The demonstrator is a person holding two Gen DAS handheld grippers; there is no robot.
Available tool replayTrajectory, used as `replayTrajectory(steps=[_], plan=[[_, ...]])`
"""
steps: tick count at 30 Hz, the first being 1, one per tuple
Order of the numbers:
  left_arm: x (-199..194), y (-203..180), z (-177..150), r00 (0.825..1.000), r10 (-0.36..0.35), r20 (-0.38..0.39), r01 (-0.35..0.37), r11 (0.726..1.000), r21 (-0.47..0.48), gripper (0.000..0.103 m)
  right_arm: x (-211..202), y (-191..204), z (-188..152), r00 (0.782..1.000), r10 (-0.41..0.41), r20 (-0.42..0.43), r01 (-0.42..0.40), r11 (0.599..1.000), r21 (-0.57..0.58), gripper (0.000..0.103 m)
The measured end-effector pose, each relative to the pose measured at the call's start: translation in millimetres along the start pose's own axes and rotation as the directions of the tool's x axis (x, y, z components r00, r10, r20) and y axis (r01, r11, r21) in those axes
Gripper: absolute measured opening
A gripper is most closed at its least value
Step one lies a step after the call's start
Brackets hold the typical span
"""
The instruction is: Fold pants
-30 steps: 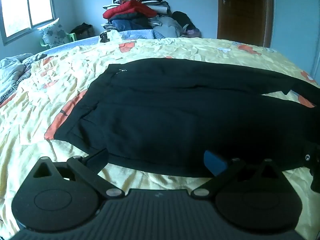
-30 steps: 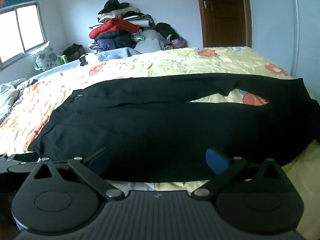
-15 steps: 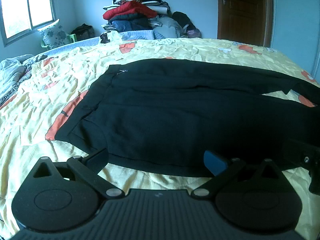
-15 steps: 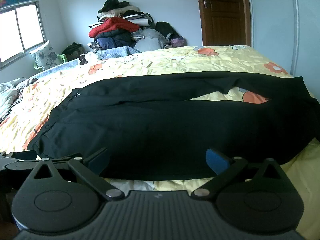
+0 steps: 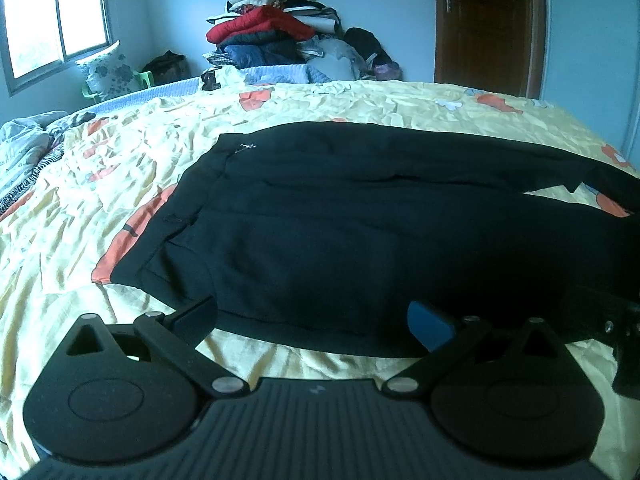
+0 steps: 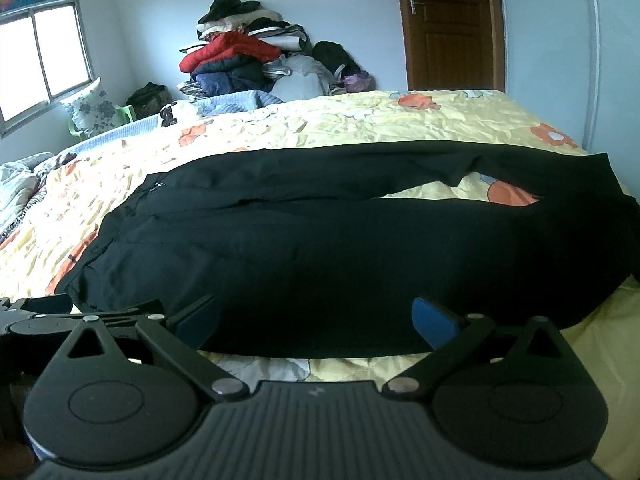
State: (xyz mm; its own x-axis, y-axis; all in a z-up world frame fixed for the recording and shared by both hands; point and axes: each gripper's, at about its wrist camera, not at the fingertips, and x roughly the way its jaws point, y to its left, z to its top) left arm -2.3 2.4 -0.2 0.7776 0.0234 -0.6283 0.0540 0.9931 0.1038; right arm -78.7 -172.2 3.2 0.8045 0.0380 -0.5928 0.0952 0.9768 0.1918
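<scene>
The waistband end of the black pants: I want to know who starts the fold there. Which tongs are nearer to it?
Left. The left tongs sit at the pants' near edge close to the waistband; the right tongs sit further along the near leg, toward the cuffs.

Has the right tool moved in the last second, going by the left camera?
Yes. The right tool has crept leftward into that view, along the near edge of the pants.

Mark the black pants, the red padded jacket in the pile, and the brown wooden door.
black pants (image 5: 360, 240), left wrist view, near leg fabric
red padded jacket (image 6: 228, 50), right wrist view, folded top
brown wooden door (image 6: 448, 28), right wrist view, middle panel
</scene>
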Motion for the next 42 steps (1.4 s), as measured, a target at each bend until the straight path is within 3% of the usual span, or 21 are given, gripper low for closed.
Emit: replayTrajectory(steps=[29,42], plan=[[2.6,2.0,-2.4,1.0,0.0,-0.007,0.0,1.0,-0.007,0.103,4.7,1.8,-1.4,1.0,0.013,-0.017,-0.013,1.0,-0.017,0.103],[16.1,14.2,6.4,1.0,0.003,-0.002,-0.003,1.0,-0.016,0.103,23.6,9.5,20.7,0.998,0.069,0.0,-0.068,0.992,-0.111,0.103]])
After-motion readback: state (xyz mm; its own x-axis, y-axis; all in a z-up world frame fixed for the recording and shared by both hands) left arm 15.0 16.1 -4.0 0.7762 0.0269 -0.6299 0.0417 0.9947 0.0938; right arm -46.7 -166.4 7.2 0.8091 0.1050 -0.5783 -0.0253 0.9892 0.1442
